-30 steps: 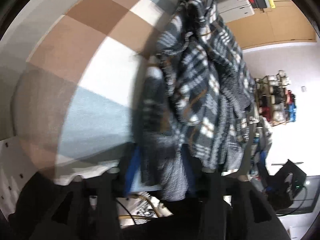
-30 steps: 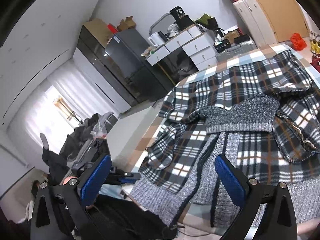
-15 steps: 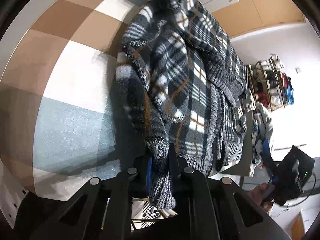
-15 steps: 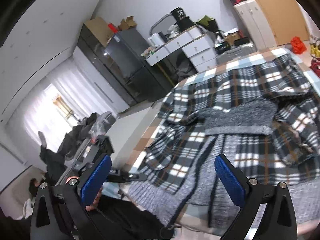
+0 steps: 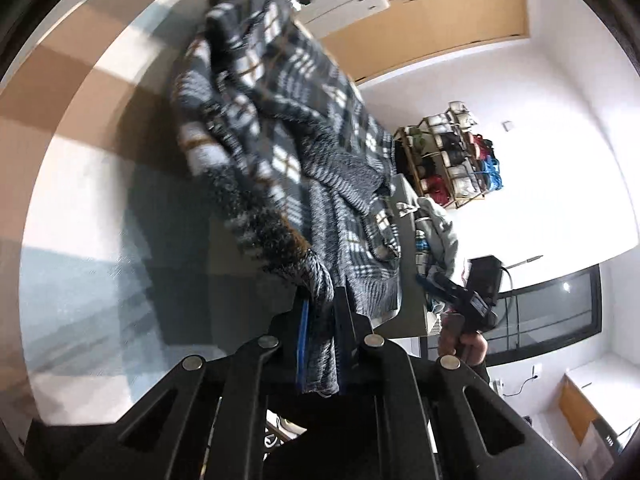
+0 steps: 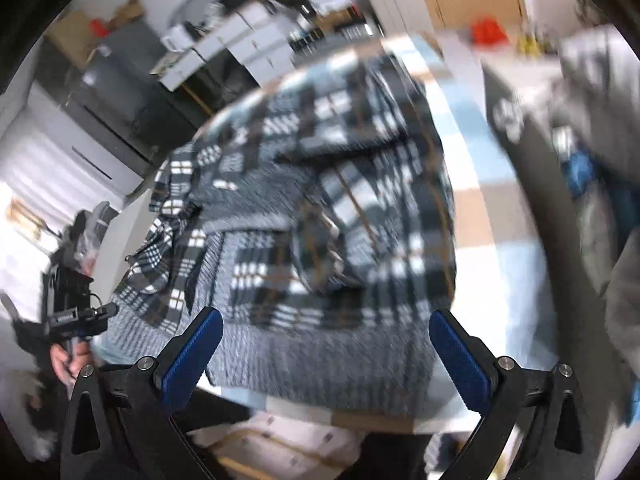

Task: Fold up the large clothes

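Note:
A large dark plaid fleece jacket with grey knit trim lies rumpled on a checked brown, white and blue cover. My left gripper is shut on a grey knit cuff of the jacket and holds it lifted off the cover. The right wrist view is blurred. There my right gripper hovers open over the jacket's grey knit hem, with nothing pressed between its blue pads. Each gripper shows in the other's view: the right gripper and the left gripper, each in a hand.
A shoe rack stands against the white wall past the cover's far edge. White drawers and a dark cabinet stand behind the cover. A grey unit with clothes heaped on it flanks the right side.
The left jaws closed on the knit cuff and raised it slightly while rolling. The right gripper, still open, swung quickly sideways and lower along the jacket's hem.

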A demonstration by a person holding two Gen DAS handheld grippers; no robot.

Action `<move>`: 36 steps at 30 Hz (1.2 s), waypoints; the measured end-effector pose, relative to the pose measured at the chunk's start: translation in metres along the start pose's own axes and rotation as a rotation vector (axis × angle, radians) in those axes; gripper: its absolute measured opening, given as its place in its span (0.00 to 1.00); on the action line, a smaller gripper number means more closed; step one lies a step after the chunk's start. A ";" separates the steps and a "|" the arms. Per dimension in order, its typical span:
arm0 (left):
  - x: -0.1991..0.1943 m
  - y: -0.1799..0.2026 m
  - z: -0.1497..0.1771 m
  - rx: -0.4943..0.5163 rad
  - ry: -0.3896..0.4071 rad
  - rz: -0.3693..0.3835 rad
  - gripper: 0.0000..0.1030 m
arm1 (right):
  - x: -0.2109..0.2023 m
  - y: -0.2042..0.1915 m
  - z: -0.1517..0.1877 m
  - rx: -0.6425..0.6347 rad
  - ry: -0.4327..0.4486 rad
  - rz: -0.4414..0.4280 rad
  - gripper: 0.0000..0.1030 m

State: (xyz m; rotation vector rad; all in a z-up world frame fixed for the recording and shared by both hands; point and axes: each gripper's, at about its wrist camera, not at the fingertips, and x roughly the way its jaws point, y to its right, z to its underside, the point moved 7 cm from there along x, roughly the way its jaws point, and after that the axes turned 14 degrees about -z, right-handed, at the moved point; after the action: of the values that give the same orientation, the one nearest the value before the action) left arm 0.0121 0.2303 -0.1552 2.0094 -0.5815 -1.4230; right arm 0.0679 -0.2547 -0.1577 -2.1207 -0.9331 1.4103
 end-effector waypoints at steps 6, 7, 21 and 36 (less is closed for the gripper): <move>0.015 0.001 -0.002 0.015 -0.017 -0.051 0.05 | 0.015 0.028 0.000 0.074 -0.051 0.003 1.00; 0.018 0.001 -0.002 0.018 -0.018 -0.067 0.05 | 0.019 0.033 0.001 0.087 -0.072 0.013 1.00; 0.019 -0.021 0.000 -0.052 -0.051 -0.116 0.05 | 0.033 0.033 0.008 0.156 -0.138 -0.157 0.98; 0.013 -0.033 0.005 -0.078 -0.025 -0.234 0.06 | 0.050 0.008 0.022 0.068 -0.146 -0.180 0.39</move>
State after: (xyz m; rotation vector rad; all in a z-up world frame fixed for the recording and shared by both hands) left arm 0.0122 0.2446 -0.1879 2.0523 -0.3032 -1.5826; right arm 0.0628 -0.2240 -0.2041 -1.8546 -1.0852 1.4967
